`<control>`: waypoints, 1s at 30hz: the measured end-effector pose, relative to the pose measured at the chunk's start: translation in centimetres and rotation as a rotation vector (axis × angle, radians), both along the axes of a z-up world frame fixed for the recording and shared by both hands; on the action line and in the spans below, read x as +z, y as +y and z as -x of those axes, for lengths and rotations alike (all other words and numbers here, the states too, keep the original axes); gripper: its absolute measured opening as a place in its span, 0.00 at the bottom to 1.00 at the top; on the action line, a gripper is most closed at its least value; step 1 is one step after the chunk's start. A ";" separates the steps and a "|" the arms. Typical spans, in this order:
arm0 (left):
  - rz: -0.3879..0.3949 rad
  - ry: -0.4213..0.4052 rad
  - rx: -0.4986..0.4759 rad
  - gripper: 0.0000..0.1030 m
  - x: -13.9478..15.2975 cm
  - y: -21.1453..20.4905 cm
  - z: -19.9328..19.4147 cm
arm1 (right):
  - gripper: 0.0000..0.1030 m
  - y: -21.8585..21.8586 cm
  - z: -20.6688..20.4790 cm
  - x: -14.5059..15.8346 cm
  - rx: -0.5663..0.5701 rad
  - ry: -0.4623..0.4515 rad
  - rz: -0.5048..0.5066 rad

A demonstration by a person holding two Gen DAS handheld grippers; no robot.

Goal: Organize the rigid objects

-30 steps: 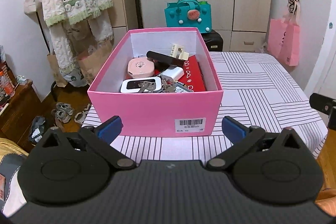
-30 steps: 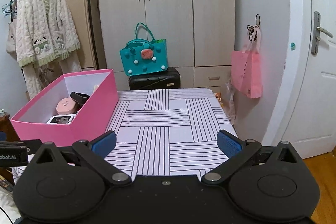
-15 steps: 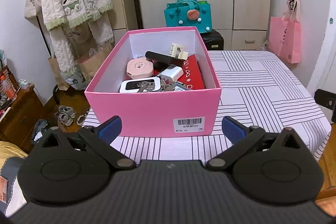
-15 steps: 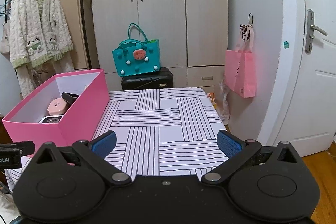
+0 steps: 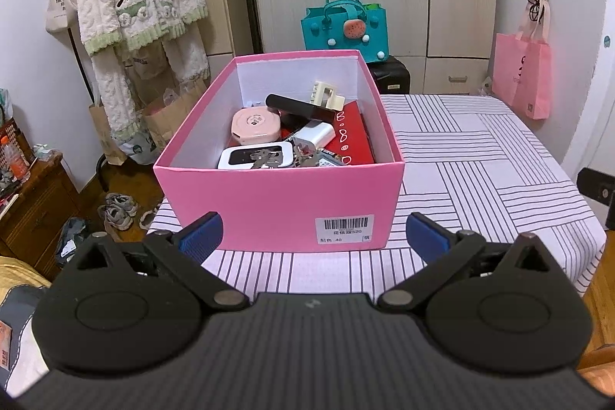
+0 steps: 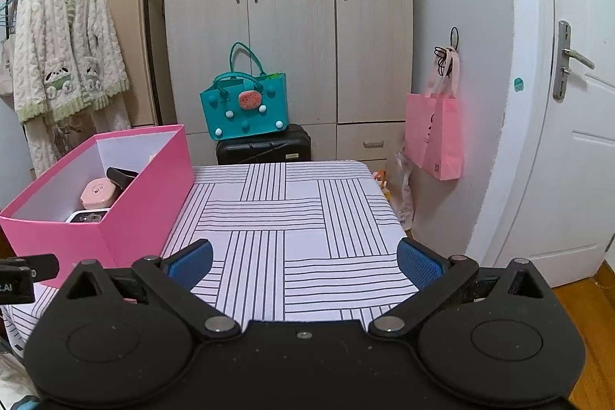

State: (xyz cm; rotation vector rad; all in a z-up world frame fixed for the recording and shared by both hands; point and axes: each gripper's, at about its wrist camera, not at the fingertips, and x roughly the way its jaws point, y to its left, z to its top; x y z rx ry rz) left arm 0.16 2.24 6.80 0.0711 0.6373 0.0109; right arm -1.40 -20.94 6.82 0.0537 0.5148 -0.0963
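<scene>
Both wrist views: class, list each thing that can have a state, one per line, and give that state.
Left gripper: open, empty.
Right gripper: open, empty.
Pink box: lidless, holding items.
Wardrobe doors: shut.
Drawer: shut.
Room door: shut.
Robe: hanging on a rail.
Pink bag: hanging from a hook.

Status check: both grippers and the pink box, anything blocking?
Left gripper open, empty, facing pink box. Right gripper open, empty, over striped tablecloth. Box holds round pink case, keys, red packet. Nothing in the way.
</scene>
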 end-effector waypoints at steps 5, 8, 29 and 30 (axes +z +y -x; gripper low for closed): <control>-0.001 0.001 0.003 1.00 -0.1 0.0 -0.1 | 1.00 0.3 -0.1 -0.1 -0.001 0.002 0.005; -0.004 -0.001 0.007 1.00 -0.1 0.2 -0.1 | 1.00 0.4 -0.1 -0.2 0.003 0.005 0.007; -0.007 -0.032 -0.010 1.00 -0.2 0.4 0.0 | 1.00 0.3 0.0 0.0 -0.011 0.000 0.015; -0.009 -0.036 -0.009 1.00 -0.2 0.4 0.1 | 1.00 0.3 0.0 0.0 -0.009 -0.001 0.016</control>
